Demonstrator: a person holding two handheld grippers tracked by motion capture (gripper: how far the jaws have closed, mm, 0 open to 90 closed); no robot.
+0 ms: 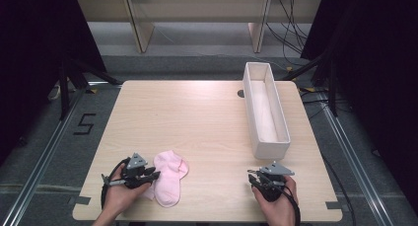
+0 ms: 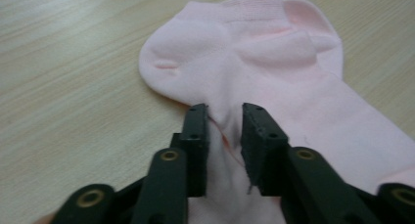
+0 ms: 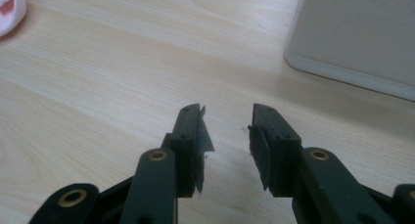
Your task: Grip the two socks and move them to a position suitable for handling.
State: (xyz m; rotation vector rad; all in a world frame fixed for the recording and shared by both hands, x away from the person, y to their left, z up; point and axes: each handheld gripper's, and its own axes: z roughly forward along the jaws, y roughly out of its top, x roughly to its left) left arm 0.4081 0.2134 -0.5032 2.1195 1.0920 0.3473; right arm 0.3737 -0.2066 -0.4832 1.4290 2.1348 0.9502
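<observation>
Pink sock (image 1: 169, 177) is laid flat at the table's (image 1: 197, 117) near left, a fold of it pinched between the narrowed left claw (image 2: 224, 111). The right claw (image 3: 226, 110), held wide and empty, is kept near the white box (image 1: 266, 107).

On the surface (image 1: 207, 122) there is one pink sock (image 1: 169, 177), lying flat near the front edge, and one long white box (image 1: 266, 110) standing along the right side. There are two claws: the left claw (image 1: 148, 177) at the sock and the right claw (image 1: 254, 178) near the front end of the box, and each of them has two black jaws. Two hands come in from the front edge, one behind each claw.
</observation>
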